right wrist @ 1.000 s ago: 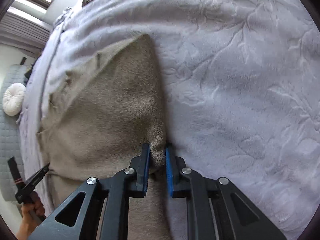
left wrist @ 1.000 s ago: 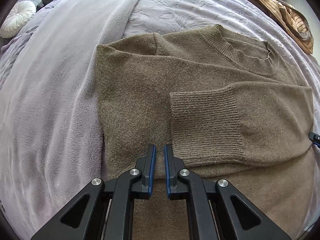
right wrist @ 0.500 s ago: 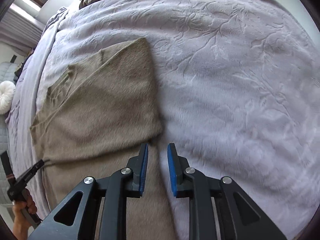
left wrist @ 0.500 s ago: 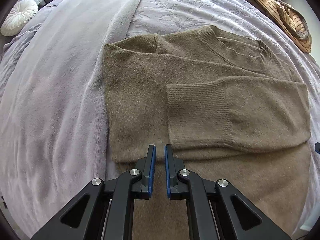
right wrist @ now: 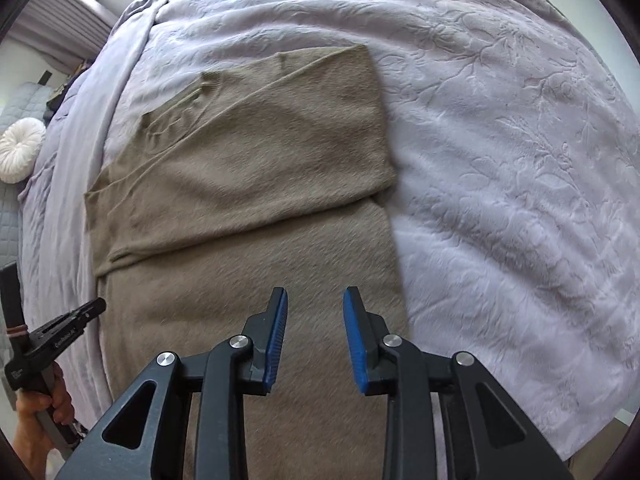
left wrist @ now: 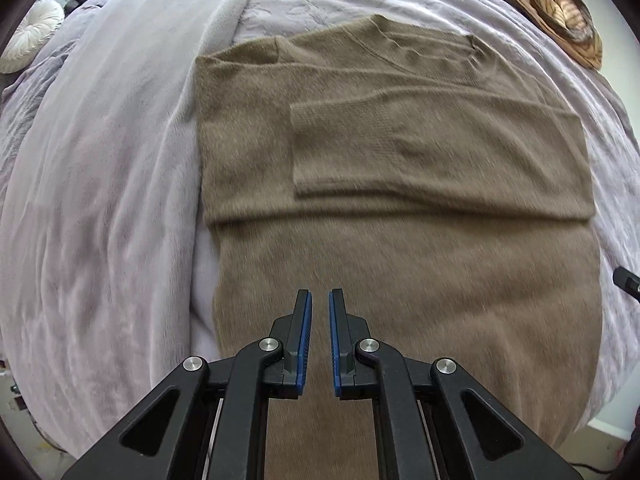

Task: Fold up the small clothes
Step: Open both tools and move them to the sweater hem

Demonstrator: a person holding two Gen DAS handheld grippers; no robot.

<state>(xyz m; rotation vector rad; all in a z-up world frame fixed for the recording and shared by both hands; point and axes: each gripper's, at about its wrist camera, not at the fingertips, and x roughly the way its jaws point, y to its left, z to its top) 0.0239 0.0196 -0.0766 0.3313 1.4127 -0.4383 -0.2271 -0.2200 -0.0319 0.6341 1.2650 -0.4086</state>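
Observation:
A brown knit sweater lies flat on the lilac bedspread, collar at the far end, both sleeves folded across its chest. It also shows in the right wrist view. My left gripper hovers above the sweater's lower body, its jaws a narrow gap apart and empty. My right gripper hovers over the lower body near the right side edge, open and empty. The left gripper also shows in the right wrist view at the sweater's left edge.
A white round cushion lies at the far left. A striped brown garment lies at the far right of the bed. The embossed bedspread stretches to the right of the sweater.
My right gripper let go of the sweater's folded side edge and opened. Both grippers pulled back toward the hem, so more of the sweater shows.

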